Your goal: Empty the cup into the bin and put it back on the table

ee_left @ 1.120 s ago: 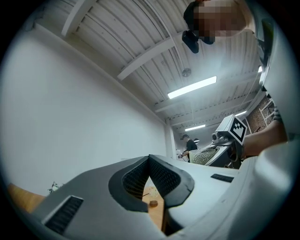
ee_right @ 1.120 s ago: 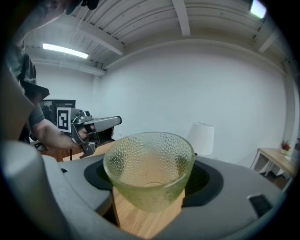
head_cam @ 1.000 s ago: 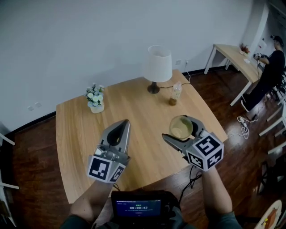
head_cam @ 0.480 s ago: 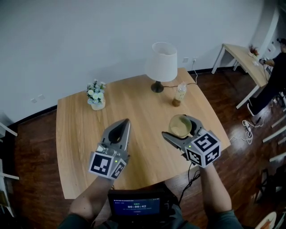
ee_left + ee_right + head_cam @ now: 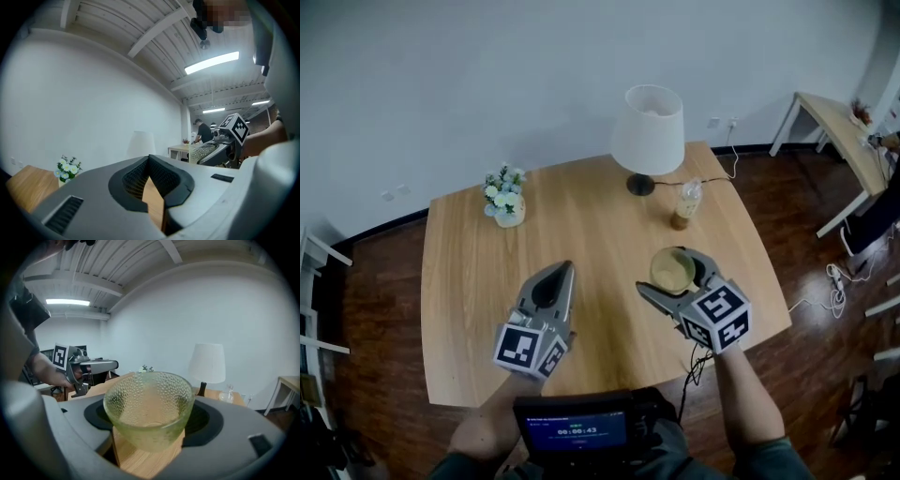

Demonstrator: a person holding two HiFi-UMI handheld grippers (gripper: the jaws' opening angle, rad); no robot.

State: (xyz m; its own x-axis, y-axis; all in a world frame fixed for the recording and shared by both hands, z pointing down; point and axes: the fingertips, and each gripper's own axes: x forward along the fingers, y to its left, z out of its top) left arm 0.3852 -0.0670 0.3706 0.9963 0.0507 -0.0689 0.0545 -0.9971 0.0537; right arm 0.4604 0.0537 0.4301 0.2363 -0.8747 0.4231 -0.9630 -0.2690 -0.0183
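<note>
A knobbly clear glass cup (image 5: 668,275) stands upright between the jaws of my right gripper (image 5: 672,270), which is shut on its sides over the right half of the wooden table (image 5: 469,281). In the right gripper view the cup (image 5: 149,408) looks empty, with wood under it; whether it touches the table I cannot tell. My left gripper (image 5: 555,270) hovers to the left over the table's middle, shut with nothing in it. Its jaws (image 5: 150,161) meet at the tip in the left gripper view, where the cup (image 5: 201,152) shows at the right.
At the table's far side stand a white lamp (image 5: 649,131), a small bottle with brown liquid (image 5: 684,206) and a pot of flowers (image 5: 506,202). A second table (image 5: 834,131) is at the far right, a cable (image 5: 834,286) lies on the floor, and a screen (image 5: 572,433) sits at my chest.
Both grippers have sunk toward the table top. The right one, with the cup still in its grip, has drifted slightly left. The head view has swung right.
</note>
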